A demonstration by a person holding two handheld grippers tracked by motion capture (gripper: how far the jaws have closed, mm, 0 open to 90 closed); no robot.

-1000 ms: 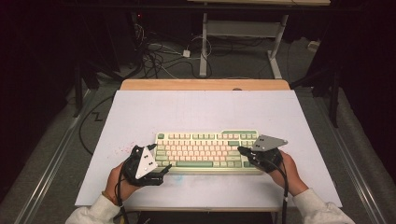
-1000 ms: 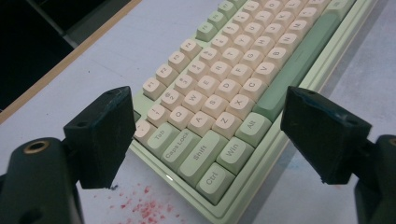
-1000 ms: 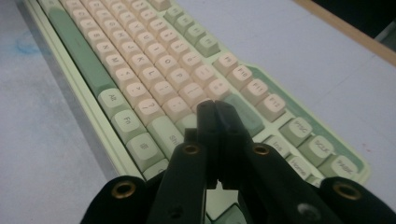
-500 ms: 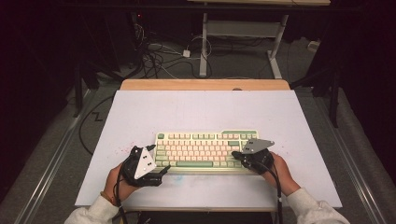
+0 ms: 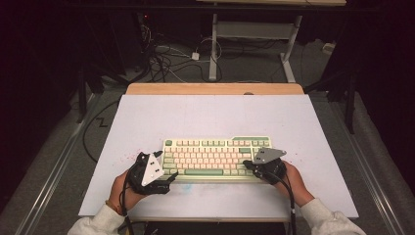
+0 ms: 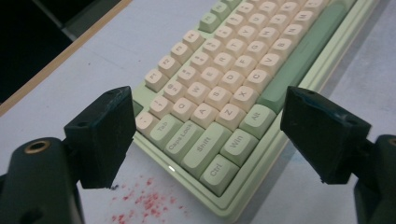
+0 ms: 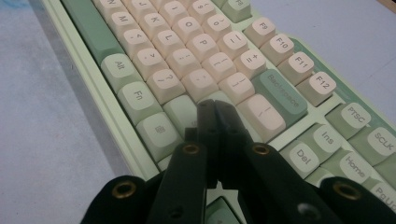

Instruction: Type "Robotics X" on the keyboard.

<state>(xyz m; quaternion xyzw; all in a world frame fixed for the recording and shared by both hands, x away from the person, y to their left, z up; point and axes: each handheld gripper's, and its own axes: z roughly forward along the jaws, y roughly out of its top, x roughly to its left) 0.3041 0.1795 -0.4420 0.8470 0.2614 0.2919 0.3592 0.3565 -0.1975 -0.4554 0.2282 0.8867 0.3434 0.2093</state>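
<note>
- Near the table's front edge lies the green-and-cream keyboard [image 5: 216, 156], square to the person.
- Over its right end, the right gripper [image 7: 215, 109] has slid inward from just off the keyboard; its jaws are pressed together, tips down among the keys near Backspace [image 7: 280, 95], probably to press one.
- At the left corner, the left gripper [image 6: 205, 135] hovers with jaws wide, holding nothing.

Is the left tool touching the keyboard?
Apart. The left gripper view shows the left tool open, its jaws standing off the keyboard corner.
</note>
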